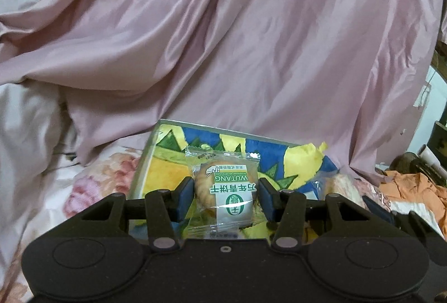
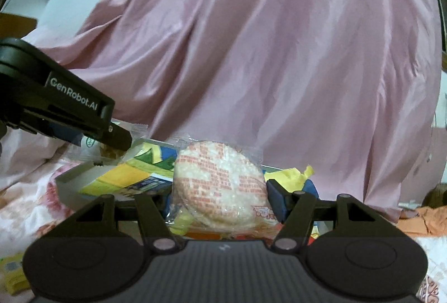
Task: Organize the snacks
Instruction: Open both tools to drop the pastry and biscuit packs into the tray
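Left wrist view: the left tongs (image 1: 226, 192) clench a green-labelled biscuit packet (image 1: 225, 191) between both pads, above the colourful box (image 1: 167, 160) on the bed. Right wrist view: the right tongs (image 2: 220, 199) grip a wrapped rice cracker (image 2: 219, 185) — held upright, over the same box.

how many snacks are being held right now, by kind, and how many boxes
green-label biscuit packet: 1, in the left gripper
rice cracker packet: 1, in the right gripper
colourful box: 1
total: 3

Biscuit packet (image 1: 226, 188) sits between left tool (image 1: 226, 195) fingers, over the box (image 1: 167, 163). Box lies on the bed (image 1: 92, 185), blanket (image 1: 251, 37) behind. Rice cracker (image 2: 219, 185) in right tool (image 2: 220, 199).
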`<state>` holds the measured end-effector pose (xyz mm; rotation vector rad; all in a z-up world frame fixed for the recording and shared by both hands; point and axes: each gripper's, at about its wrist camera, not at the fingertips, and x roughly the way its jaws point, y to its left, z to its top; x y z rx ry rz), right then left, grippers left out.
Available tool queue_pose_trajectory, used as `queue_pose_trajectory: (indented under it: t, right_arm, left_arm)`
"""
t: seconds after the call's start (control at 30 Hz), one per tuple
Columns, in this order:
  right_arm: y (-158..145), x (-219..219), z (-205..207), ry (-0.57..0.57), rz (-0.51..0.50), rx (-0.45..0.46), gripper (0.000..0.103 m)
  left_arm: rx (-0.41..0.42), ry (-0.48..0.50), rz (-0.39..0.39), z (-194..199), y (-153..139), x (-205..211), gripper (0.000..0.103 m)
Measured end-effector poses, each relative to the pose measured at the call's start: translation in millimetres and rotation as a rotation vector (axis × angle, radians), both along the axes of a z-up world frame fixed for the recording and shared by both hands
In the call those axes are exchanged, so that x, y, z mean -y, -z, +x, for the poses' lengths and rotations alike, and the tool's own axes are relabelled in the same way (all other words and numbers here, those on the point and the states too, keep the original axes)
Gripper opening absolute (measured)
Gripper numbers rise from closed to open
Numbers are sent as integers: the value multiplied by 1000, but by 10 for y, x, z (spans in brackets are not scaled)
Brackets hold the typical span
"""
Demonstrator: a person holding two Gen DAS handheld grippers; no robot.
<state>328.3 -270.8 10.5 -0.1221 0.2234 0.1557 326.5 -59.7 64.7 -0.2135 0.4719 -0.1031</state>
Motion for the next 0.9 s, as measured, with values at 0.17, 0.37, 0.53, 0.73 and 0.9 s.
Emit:
queue_pose_trajectory:
  t: [0.17, 0.37, 0.53, 0.73, 0.9]
  right_arm:
    - [72, 105, 153, 24, 26, -18, 67]
    - [143, 275, 287, 52, 87, -79, 67]
    - [172, 346, 353, 58, 125, -108, 67]
    - [182, 376, 405, 57, 140, -118, 68]
    - [183, 388, 419, 65, 143, -123, 72]
  left_arm:
    - [-5, 5, 40, 242, 75, 160, 51]
    - [-52, 11, 51, 454, 210, 257, 51]
    - [-80, 9, 51, 576, 297, 322, 52]
    - [-98, 5, 48, 656, 366, 359, 52]
    - [-91, -19, 38, 645, 350, 336, 68]
